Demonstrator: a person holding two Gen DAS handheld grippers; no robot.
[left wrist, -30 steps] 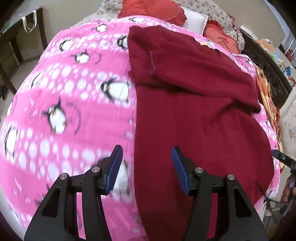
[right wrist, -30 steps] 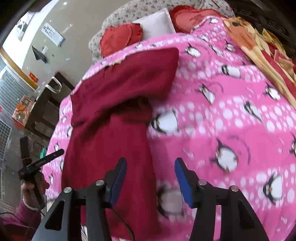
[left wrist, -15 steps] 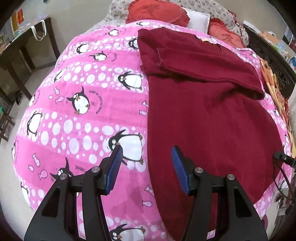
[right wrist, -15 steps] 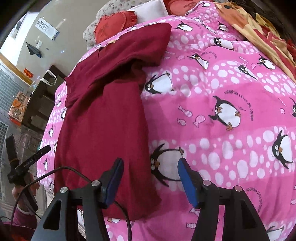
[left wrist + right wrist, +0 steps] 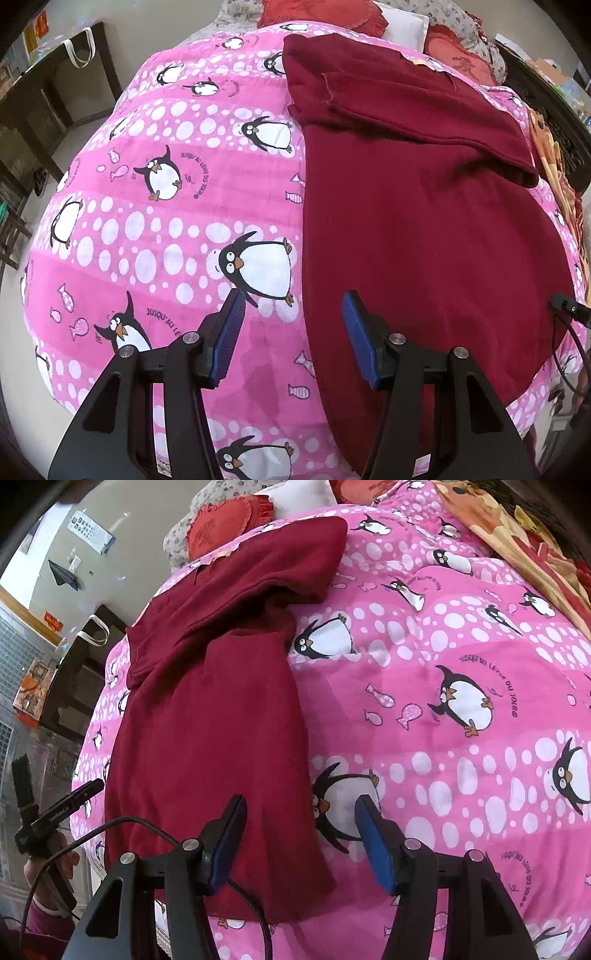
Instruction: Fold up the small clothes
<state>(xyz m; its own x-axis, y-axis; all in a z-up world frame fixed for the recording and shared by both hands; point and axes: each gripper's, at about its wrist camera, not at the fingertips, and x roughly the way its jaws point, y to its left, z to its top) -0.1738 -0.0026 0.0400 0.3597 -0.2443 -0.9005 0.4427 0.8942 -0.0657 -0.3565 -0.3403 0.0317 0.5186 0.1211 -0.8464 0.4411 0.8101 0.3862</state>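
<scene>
Left gripper (image 5: 291,317): jaws wide apart, holding nothing, hovering above the near left edge of the garment; only bedcover shows between the blue pads (image 5: 229,332).

Right gripper (image 5: 301,827): jaws also apart and empty, poised over the near right edge of the same garment, its left finger over the red cloth, its right one over the cover.

Garment (image 5: 424,229): a dark red knitted top lying lengthwise on the bed, its near hem toward the grippers and running slightly over the bed's near edge.

Done so far: the sleeves (image 5: 258,576) look laid across the far part of the top, so the body is already narrowed to a long strip.

Left to do: judging by the length still lying flat, the near hem has yet to be lifted and carried toward the far end, perhaps twice.

Bedcover (image 5: 155,206): pink with penguins and white dots, soft and rounded, under everything; it may bunch with the hem if a jaw bites too deep.

Cushions (image 5: 221,528): red, beyond the far end, clear of the fold.

Orange cloth (image 5: 517,539): on the far right of the bed, well apart from the top.

Cable (image 5: 147,827): a black lead crossing the near hem on the right gripper's side; it could snag during the lift.

Dark furniture (image 5: 44,110): left of the bed, out of the way.
</scene>
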